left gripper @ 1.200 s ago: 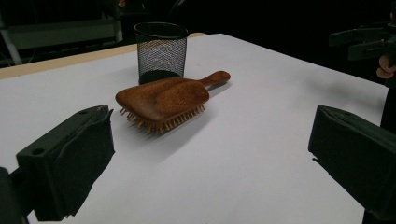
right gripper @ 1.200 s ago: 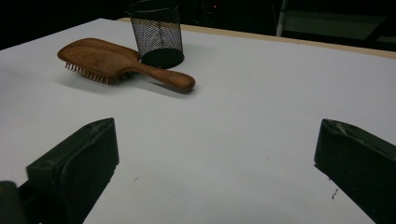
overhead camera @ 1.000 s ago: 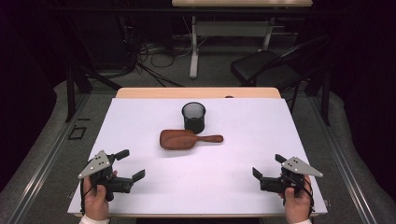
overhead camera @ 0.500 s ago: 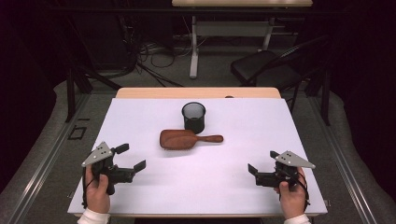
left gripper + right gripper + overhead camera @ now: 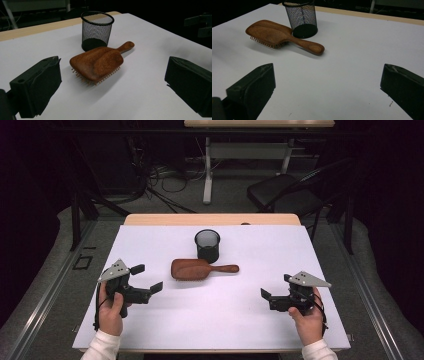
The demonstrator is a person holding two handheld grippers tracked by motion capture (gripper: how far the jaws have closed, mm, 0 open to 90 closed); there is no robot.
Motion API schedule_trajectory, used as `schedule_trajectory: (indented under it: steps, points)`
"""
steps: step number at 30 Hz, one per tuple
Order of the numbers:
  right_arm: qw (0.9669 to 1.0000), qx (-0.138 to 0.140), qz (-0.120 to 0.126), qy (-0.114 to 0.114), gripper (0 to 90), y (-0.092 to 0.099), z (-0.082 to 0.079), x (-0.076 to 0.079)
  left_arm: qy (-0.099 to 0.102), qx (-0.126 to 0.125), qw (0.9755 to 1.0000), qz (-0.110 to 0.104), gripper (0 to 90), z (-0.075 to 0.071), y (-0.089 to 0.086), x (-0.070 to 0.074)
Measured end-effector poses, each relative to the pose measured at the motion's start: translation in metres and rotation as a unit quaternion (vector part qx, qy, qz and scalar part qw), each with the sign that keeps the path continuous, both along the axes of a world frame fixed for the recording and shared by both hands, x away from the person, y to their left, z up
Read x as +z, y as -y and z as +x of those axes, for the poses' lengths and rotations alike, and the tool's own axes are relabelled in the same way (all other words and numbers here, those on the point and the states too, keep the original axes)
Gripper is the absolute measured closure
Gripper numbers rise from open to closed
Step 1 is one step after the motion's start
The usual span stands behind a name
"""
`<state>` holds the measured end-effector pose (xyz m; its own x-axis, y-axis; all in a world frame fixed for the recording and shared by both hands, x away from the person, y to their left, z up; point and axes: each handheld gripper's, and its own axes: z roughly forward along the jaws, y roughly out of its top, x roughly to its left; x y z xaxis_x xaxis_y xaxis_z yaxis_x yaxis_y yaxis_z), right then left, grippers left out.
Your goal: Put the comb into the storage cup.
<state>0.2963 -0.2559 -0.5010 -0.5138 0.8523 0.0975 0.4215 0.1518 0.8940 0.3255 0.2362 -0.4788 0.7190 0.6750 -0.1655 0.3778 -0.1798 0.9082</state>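
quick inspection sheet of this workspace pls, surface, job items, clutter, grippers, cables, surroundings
surface: white sheet over a wooden table, flat, a few tiny specks near the right gripper.
job's things: wooden hairbrush lying bristles down, handle toward the person's right; black mesh cup upright just behind it, looks empty.
clutter: nothing seen.
grippers: left gripper open, holding nothing, pointed at the brush; right gripper open, holding nothing, apart from both things.
cables: a cable hangs from the left gripper over the table edge; a tangle of cables on the floor beyond.
surroundings: dark room, black chair, a second desk's legs.
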Motion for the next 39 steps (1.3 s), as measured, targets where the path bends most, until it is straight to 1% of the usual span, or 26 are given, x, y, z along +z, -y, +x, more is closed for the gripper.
schedule_trajectory:
  steps: [3,4,5,8,10,11,12,15,17,19,20,22,23,24,27,28,29,31,33,35,37,38,39]
  points:
    - [1.0,0.003,-0.002,0.0,0.0,-0.004,0.006,0.005,-0.006,0.003,1.0,-0.001,0.7,0.007,0.005,0.003]
    - [1.0,0.004,-0.005,-0.004,0.0,-0.005,0.008,0.007,-0.005,0.0,1.0,0.002,0.7,0.009,0.006,0.004]
    - [0.9999,0.005,-0.009,-0.003,0.0,-0.006,0.01,0.008,-0.006,-0.001,1.0,0.004,0.7,0.011,0.007,0.005]
    - [0.9999,0.006,-0.015,-0.005,0.0,-0.009,0.015,0.011,-0.008,-0.001,1.0,-0.001,0.7,0.018,0.011,0.008]
    - [0.9998,0.006,-0.015,-0.01,0.0,-0.01,0.019,0.012,-0.012,-0.002,0.9999,-0.006,0.7,0.021,0.013,0.01]
    - [0.9998,0.005,-0.013,-0.015,0.0,-0.011,0.021,0.013,-0.012,-0.002,0.9999,-0.005,0.7,0.023,0.013,0.011]
    - [0.9998,0.005,-0.015,-0.015,0.0,-0.011,0.023,0.013,-0.013,-0.003,0.9999,-0.007,0.7,0.025,0.014,0.011]
    - [0.9996,0.004,-0.016,-0.024,0.0,-0.013,0.029,0.014,-0.016,-0.007,0.9998,-0.001,0.7,0.031,0.017,0.013]
    - [0.9994,0.004,-0.017,-0.029,0.0,-0.014,0.033,0.015,-0.018,-0.004,0.9998,-0.002,0.7,0.035,0.018,0.013]
    - [0.9991,0.003,-0.02,-0.037,0.0,-0.015,0.036,0.016,-0.022,0.0,0.9997,-0.003,0.7,0.04,0.019,0.014]
    - [0.9991,0.002,-0.021,-0.038,0.0,-0.016,0.038,0.016,-0.027,0.001,0.9996,-0.007,0.7,0.042,0.019,0.013]
    - [0.9988,0.002,-0.021,-0.043,0.0,-0.017,0.041,0.016,-0.037,0.003,0.9993,-0.006,0.7,0.049,0.02,0.013]
    - [0.9986,0.003,-0.021,-0.047,0.0,-0.018,0.043,0.017,-0.041,0.003,0.9991,-0.001,0.7,0.051,0.021,0.013]
    - [0.9986,0.002,-0.023,-0.047,0.0,-0.018,0.045,0.017,-0.047,0.004,0.9989,0.0,0.7,0.054,0.022,0.012]
    - [0.9983,0.002,-0.026,-0.051,0.0,-0.02,0.05,0.019,-0.054,0.002,0.9985,0.004,0.6,0.06,0.024,0.013]
    - [0.9982,0.002,-0.027,-0.054,0.0,-0.02,0.053,0.02,-0.056,-0.001,0.9984,0.007,0.6,0.061,0.025,0.013]
    - [0.9982,0.002,-0.027,-0.054,0.0,-0.02,0.053,0.02,-0.059,-0.003,0.9982,0.01,0.6,0.063,0.027,0.013]
    - [0.998,0.002,-0.025,-0.057,0.0,-0.021,0.056,0.022,-0.067,-0.005,0.9976,0.014,0.5,0.067,0.03,0.014]
    - [0.9976,0.002,-0.031,-0.062,0.0,-0.022,0.06,0.023,-0.075,-0.006,0.9969,0.02,0.5,0.071,0.033,0.015]
    - [0.9972,0.002,-0.035,-0.066,0.0,-0.024,0.063,0.025,-0.079,-0.007,0.9965,0.028,0.5,0.074,0.036,0.017]
    - [0.997,0.004,-0.04,-0.066,0.0,-0.026,0.065,0.026,-0.077,-0.007,0.9964,0.035,0.4,0.077,0.039,0.019]
    - [0.9965,0.003,-0.046,-0.07,0.0,-0.028,0.069,0.027,-0.076,-0.004,0.9964,0.038,0.4,0.078,0.04,0.02]
    - [0.9965,0.003,-0.046,-0.07,0.0,-0.028,0.069,0.027,-0.074,-0.004,0.9964,0.041,0.4,0.079,0.041,0.02]
